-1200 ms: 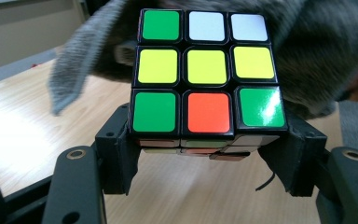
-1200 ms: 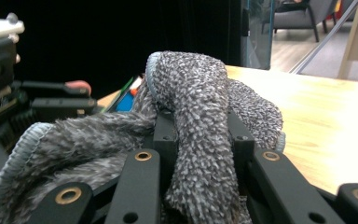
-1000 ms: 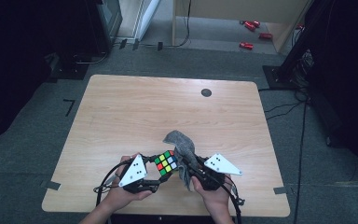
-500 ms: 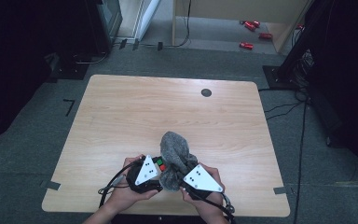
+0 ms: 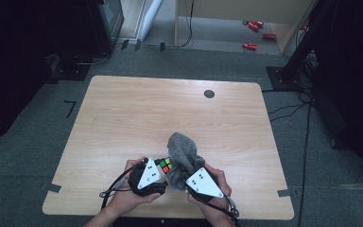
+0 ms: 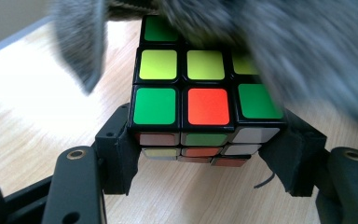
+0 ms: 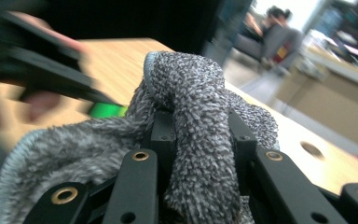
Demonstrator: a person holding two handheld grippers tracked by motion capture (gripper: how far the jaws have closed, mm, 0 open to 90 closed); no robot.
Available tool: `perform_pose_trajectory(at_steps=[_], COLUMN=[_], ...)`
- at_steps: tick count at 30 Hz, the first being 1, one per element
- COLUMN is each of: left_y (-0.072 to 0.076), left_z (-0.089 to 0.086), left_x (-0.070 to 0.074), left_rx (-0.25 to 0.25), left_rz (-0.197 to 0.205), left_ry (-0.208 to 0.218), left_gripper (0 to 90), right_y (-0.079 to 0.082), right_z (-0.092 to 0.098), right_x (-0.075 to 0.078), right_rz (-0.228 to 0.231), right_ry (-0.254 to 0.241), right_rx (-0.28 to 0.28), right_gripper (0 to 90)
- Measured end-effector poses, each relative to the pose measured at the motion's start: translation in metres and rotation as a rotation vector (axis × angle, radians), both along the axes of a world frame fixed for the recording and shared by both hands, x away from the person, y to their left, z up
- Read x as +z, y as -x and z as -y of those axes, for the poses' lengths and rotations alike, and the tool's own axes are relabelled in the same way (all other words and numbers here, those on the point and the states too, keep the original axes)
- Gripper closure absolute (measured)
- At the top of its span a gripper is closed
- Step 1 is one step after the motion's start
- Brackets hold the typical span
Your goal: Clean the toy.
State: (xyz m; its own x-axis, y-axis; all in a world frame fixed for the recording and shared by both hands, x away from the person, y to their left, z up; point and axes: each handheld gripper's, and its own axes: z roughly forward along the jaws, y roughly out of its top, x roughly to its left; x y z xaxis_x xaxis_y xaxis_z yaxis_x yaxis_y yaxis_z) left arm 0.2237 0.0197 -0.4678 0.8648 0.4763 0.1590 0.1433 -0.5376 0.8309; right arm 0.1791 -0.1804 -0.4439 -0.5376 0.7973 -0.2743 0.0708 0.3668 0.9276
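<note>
Clamping the puzzle cube [image 6: 205,100] between its jaws, the left gripper [image 5: 157,182] is holding it near the front edge of the table [image 5: 123,118]. Just right of the cube, the right gripper [image 5: 191,177] is pinching a grey cloth [image 5: 182,153] (bunched and fuzzy), which is draping over the cube's top and far side.
</note>
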Motion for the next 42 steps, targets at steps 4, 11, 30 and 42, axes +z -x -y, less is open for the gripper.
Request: perform_pose_trajectory(at_steps=[4,11,30,42], left_y=[0.002,0.002,0.001,0.002], left_z=[0.001,-0.003,-0.003,-0.017], left_x=[-0.001,0.004,0.004,0.013], left_rx=[-0.012,0.000,-0.001,-0.059], left_rz=[0.006,0.026,0.029,0.045], left_ry=[-0.009,0.020,0.010,0.176], left_gripper=[34.3,34.4,34.3,34.4], right_y=[0.012,-0.001,0.006,-0.011], right_z=[-0.021,-0.003,-0.012,0.025], right_x=[-0.003,-0.003,-0.001,0.007], right_rz=[0.051,0.007,-0.004,-0.077], right_ry=[0.071,0.021,0.018,-0.182], right_rx=[0.125,0.025,0.118,0.082], right_gripper=[71.4,72.0,71.7,72.5])
